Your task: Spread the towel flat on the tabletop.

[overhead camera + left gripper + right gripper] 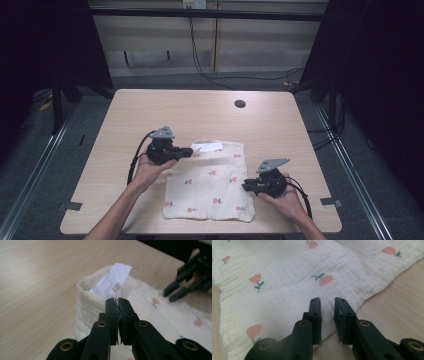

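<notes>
Black jaws of our left gripper [117, 302] are sitting at the bottom centre of the left gripper view, pressed together on a thin clear tag [117, 290] that is sticking up between the tips. That tag seems to belong to the white label [110, 281] lying at the folded corner of the cloth [160, 307], upper middle of that frame. We cannot tell whether any fabric is caught as well.

In the high view, our left gripper [189, 152] is at the cloth's [210, 185] upper left corner, with the label [207, 146] just beyond its tips. Our right gripper [246, 187] is at the cloth's right edge, lower right of centre.

In the right gripper view, our right gripper [327, 302] is standing with its 2 jaws slightly apart, holding nothing; the tips are hovering over the cloth [287, 290] hem at bottom centre, and the bare table [402, 302] is showing at right.

Risks, as we are judging them:
1. The clear tag is slippery and narrow; a pull could slide it out of the left jaws, or tear it off.
2. With the right jaws not gripping, the cloth is lying unanchored, so any lift at the left could drag the whole piece and undo the fold.
3. Closing the right jaws now could bunch the hem rather than pinch 1 clean layer.
</notes>
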`<action>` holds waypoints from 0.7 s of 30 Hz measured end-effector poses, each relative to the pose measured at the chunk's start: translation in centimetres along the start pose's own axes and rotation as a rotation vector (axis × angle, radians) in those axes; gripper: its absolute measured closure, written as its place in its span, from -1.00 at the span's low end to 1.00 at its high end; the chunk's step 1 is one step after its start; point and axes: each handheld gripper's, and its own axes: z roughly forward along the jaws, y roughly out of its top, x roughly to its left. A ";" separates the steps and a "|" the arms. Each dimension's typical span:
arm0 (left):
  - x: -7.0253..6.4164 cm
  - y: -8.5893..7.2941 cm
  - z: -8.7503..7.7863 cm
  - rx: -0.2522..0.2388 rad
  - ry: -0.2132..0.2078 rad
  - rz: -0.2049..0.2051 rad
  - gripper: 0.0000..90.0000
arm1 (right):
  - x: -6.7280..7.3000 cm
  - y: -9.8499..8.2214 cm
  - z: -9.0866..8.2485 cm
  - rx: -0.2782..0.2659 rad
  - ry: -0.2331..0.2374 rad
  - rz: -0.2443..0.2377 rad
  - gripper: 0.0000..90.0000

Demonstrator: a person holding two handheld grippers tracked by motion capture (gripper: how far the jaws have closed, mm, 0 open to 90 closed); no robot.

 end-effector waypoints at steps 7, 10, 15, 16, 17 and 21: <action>3.2 -0.7 0.5 0.009 0.084 -0.064 0.92 | -0.3 0.3 -0.5 -0.032 0.009 0.013 0.68; 4.2 -0.9 1.1 0.032 0.110 -0.095 0.81 | -0.4 0.2 -0.4 -0.028 0.004 0.014 0.68; 4.8 -0.8 0.2 0.026 0.169 -0.109 0.49 | -0.6 0.2 -0.6 -0.035 0.000 0.029 0.65; 5.0 -0.8 -0.2 0.027 0.176 -0.113 0.44 | -0.7 0.1 -0.6 -0.037 -0.002 0.035 0.64; 5.2 -0.8 -0.6 0.026 0.187 -0.115 0.42 | -0.7 0.1 -0.7 -0.031 -0.006 0.042 0.64; 5.7 -1.3 -1.7 0.020 0.198 -0.128 0.37 | -0.9 0.1 -0.7 -0.035 -0.011 0.044 0.62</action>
